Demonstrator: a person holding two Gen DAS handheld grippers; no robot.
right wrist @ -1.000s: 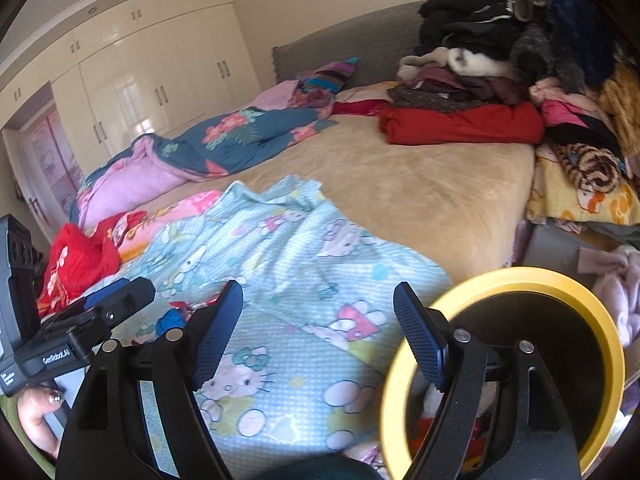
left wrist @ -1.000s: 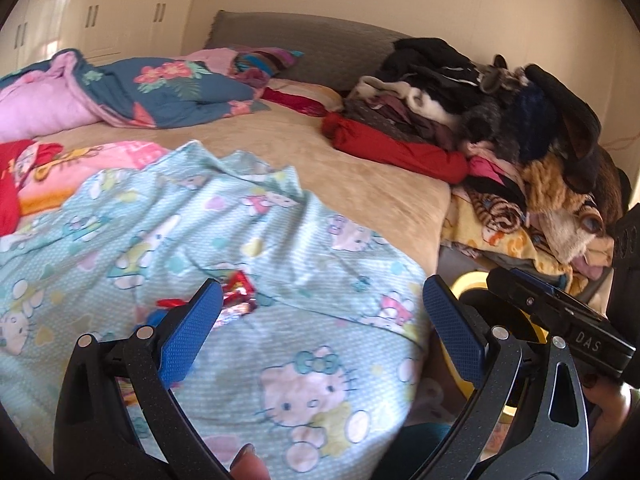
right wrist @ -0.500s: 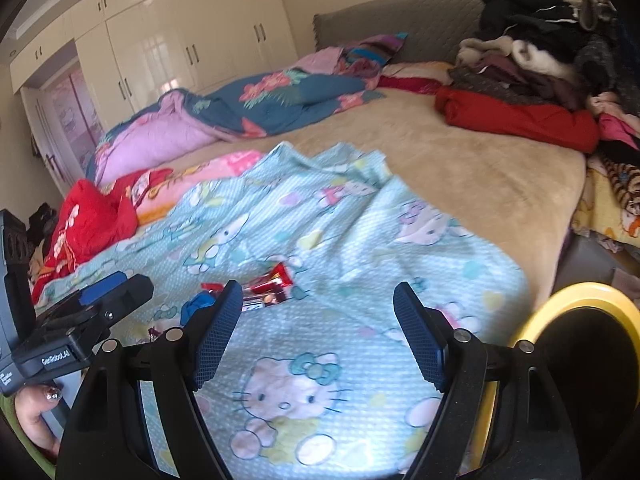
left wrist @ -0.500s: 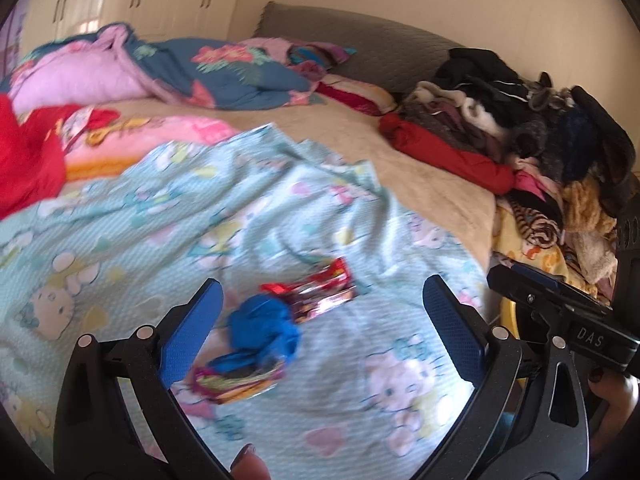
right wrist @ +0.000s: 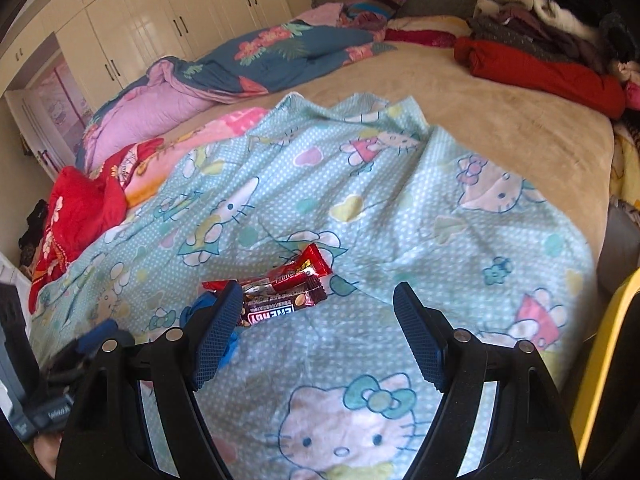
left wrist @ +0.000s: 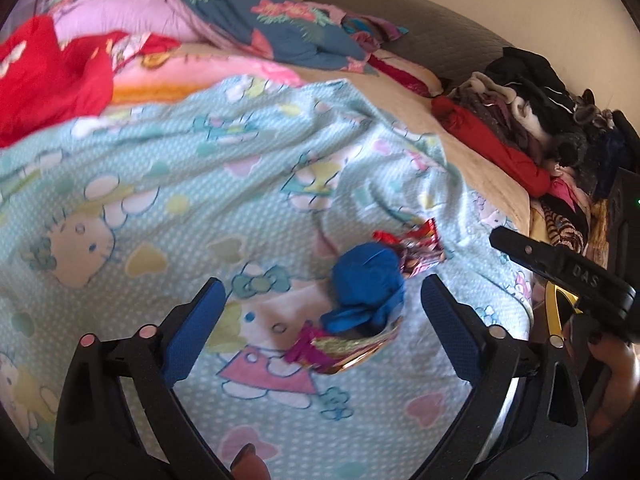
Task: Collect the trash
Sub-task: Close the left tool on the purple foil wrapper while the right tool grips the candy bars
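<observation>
Trash lies in a small heap on the light blue cartoon-cat blanket (left wrist: 168, 184) (right wrist: 460, 248). It holds a crumpled blue wad (left wrist: 366, 284) (right wrist: 200, 304), red and brown snack bar wrappers (left wrist: 420, 248) (right wrist: 286, 290), and a shiny magenta and gold wrapper (left wrist: 344, 346). My left gripper (left wrist: 320, 304) hangs open just above the blanket, with the blue wad and the shiny wrapper between its fingers, untouched. My right gripper (right wrist: 316, 316) is open too; its left finger covers the wrappers' left end and part of the blue wad.
A yellow-rimmed black bin (right wrist: 604, 360) (left wrist: 558, 312) stands off the bed's right side. Folded clothes (left wrist: 532, 120) (right wrist: 552, 20) are piled at the right. A red garment (left wrist: 52, 76) (right wrist: 80, 208) and quilts (right wrist: 224, 68) lie on the left. White wardrobes (right wrist: 140, 24) line the far wall.
Both grippers have moved forward and down over the blanket toward the trash heap. The bin has slid out to the right edge of the right wrist view. Both stay open.
</observation>
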